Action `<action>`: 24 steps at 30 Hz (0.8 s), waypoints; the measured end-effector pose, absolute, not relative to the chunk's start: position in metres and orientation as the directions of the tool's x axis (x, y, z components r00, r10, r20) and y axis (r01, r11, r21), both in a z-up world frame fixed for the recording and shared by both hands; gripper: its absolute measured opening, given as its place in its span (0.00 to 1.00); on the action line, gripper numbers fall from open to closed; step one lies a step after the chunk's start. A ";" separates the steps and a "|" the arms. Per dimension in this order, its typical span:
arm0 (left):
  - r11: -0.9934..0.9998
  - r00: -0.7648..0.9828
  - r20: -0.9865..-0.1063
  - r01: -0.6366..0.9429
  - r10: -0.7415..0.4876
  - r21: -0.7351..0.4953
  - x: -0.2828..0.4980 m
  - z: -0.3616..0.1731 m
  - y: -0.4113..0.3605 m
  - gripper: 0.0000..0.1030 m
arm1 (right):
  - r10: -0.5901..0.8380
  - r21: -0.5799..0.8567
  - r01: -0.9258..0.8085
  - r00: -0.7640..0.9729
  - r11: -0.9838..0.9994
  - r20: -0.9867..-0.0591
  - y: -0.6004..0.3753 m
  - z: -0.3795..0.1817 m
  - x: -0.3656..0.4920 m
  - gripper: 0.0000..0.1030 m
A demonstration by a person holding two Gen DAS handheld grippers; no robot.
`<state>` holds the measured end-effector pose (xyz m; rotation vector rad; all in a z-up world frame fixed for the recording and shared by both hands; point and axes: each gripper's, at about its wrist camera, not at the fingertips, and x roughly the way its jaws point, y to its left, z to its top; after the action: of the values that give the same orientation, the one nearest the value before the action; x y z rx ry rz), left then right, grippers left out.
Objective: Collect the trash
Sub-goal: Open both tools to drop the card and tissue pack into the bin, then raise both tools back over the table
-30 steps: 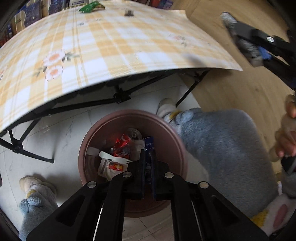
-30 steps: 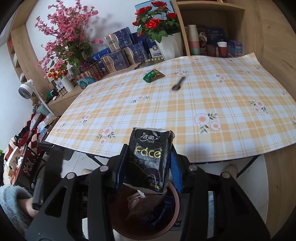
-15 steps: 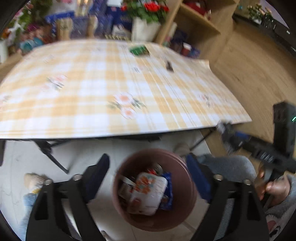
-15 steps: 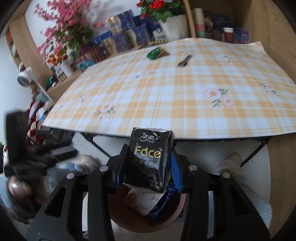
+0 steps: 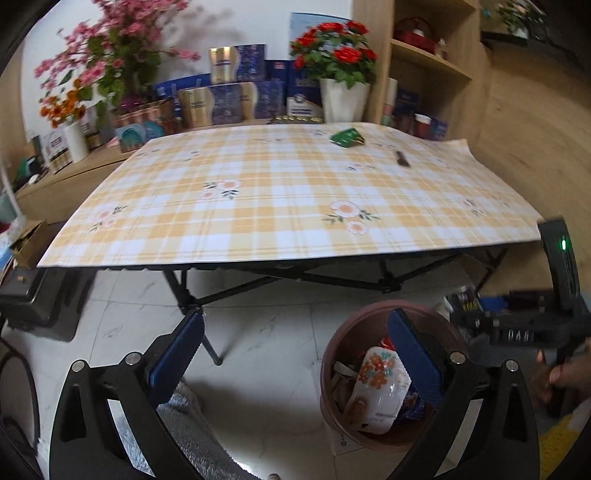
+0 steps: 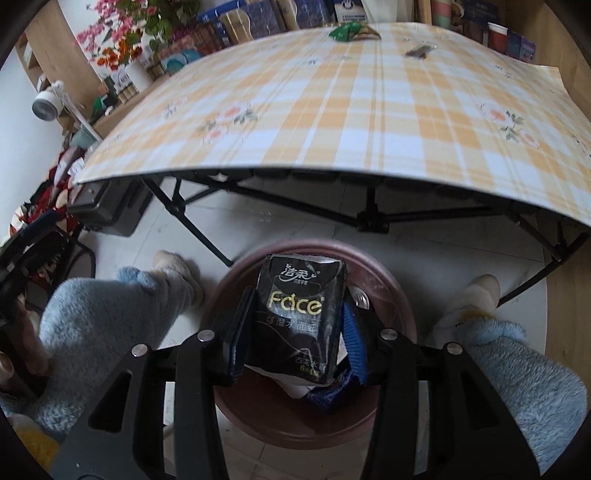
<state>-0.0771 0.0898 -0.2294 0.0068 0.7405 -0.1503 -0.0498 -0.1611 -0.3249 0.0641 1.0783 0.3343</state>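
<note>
The left tongs [image 5: 295, 354] are hanging released over the tiled floor, their jaws having just been opening wide, nothing between them. The right blue pad is overlapping the brown bin [image 5: 332, 369], where a white floral packet [image 5: 380, 391] is lying on top of other trash. The right tongs [image 6: 295, 336] are clenching a black tissue pack [image 6: 299, 314], and their jaws have just been easing slightly apart with the pack between them, directly above the bin [image 6: 391, 280]. On the plaid counter [image 6: 369, 110], a green wrapper [image 6: 345, 31] and a small dark item [image 6: 419, 51] are sitting near the far edge.
</note>
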 end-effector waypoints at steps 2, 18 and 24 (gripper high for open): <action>0.992 0.731 -0.670 0.108 -0.126 -0.070 -0.078 -0.230 0.098 0.94 | 0.287 0.199 -0.242 0.420 0.950 -0.861 -0.158 -0.329 -0.051 0.46; 0.984 0.692 -0.710 0.002 -0.129 -0.177 -0.072 -0.240 0.123 0.94 | 0.258 0.196 -0.180 0.454 0.964 -0.853 -0.172 -0.324 -0.051 0.94; 0.984 0.682 -0.719 0.007 -0.134 -0.177 -0.070 -0.242 0.122 0.94 | 0.238 0.186 -0.152 0.497 0.971 -0.835 -0.178 -0.317 -0.051 0.94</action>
<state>-0.0699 0.1219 -0.2425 -0.1647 0.8171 -0.0796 -0.0513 -0.1785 -0.3174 0.0916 1.0247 0.2367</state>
